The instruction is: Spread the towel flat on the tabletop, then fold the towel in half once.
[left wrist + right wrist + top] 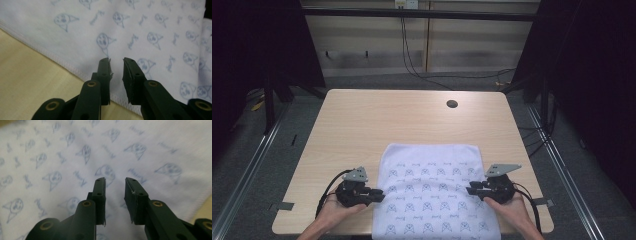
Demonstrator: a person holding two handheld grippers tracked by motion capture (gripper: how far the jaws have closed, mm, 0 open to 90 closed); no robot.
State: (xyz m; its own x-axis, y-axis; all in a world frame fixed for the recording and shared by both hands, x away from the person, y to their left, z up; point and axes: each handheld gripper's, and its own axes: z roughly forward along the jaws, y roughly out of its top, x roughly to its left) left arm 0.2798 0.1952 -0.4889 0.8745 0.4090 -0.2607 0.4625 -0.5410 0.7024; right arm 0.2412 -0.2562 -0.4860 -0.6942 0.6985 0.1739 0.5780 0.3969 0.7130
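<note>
Hovering at both side edges of the patterned white cloth point(432, 190).
L gripper point(379, 195) & R gripper point(471, 189): jaws parted w/ a gap, nothing pinched, cloth flat on table point(362, 120).

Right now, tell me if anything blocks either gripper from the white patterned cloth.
Nothing visible does. The left gripper and right gripper sit at opposite side edges of the white blue-printed cloth, fingers apart, directly over it.

Your left gripper point(381, 195) near left, jaws parted with a narrow empty gap, pointing right, your right gripper point(469, 190) near right, jaws likewise parted, pointing left, both hands low.
</note>
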